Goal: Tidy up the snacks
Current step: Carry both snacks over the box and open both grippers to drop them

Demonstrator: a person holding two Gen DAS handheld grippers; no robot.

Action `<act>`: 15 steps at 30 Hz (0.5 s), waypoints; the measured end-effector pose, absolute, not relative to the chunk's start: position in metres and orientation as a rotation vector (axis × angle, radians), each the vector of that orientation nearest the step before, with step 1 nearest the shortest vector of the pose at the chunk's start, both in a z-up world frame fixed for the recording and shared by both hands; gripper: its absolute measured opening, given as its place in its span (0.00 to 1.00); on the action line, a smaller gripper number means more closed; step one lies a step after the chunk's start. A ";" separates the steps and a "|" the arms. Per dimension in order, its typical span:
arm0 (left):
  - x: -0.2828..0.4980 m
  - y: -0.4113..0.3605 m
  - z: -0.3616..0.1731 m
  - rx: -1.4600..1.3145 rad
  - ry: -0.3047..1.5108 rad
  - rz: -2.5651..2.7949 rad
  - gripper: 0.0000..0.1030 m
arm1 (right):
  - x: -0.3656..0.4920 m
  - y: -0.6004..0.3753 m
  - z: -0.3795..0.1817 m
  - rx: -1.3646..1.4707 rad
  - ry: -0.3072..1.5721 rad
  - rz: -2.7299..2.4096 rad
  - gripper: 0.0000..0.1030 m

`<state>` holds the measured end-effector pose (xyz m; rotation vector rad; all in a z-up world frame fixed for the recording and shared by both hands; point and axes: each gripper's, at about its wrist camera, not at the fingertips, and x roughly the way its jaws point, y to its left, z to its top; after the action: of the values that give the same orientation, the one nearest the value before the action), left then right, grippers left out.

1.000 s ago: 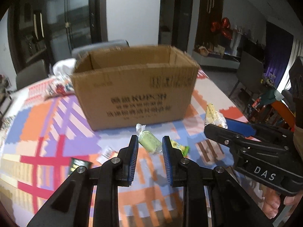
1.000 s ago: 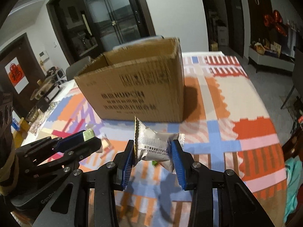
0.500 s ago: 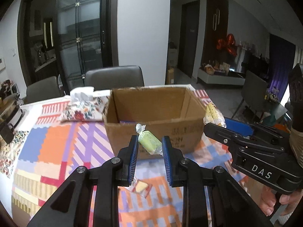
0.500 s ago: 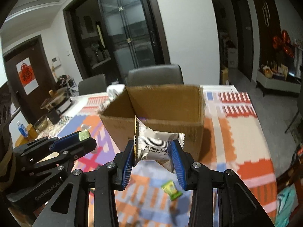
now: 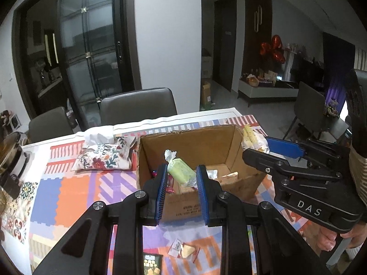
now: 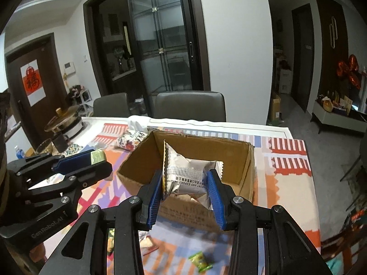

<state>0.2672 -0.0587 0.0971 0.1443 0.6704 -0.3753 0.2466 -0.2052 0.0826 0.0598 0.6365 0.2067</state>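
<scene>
Both claws are now hanging above the open cardboard box (image 5: 195, 142), having risen from bench level: left claw (image 5: 181, 178) is gripping the green snack (image 5: 181, 171), right claw (image 6: 187, 183) the silver packet (image 6: 185, 174), both ready for dropping in

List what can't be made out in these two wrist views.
- Cardboard box contents: mostly hidden in the left view by the left claw and its green snack.
- Box floor, right view: blocked by the right claw and its silver packet.
- Dark packet: cut off by the left view's bottom edge.
</scene>
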 end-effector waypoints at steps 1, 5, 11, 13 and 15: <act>0.272 -0.059 0.097 0.142 0.677 -0.376 0.25 | 0.251 -0.204 0.083 0.053 0.643 0.209 0.39; 0.295 -0.060 0.097 0.137 0.706 -0.378 0.25 | 0.267 -0.201 0.083 0.009 0.661 0.192 0.39; 0.322 -0.067 0.091 0.159 0.717 -0.281 0.31 | 0.292 -0.201 0.077 -0.015 0.703 0.165 0.40; 0.322 -0.062 0.089 0.159 0.713 -0.235 0.48 | 0.296 -0.204 0.072 -0.012 0.729 0.136 0.49; 0.317 -0.058 0.089 0.154 0.706 -0.232 0.55 | 0.292 -0.208 0.069 -0.007 0.724 0.116 0.64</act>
<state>0.3166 -0.0577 0.0887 0.1542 0.7057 -0.2318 0.2924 -0.2076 0.0690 -0.0067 0.7244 0.1161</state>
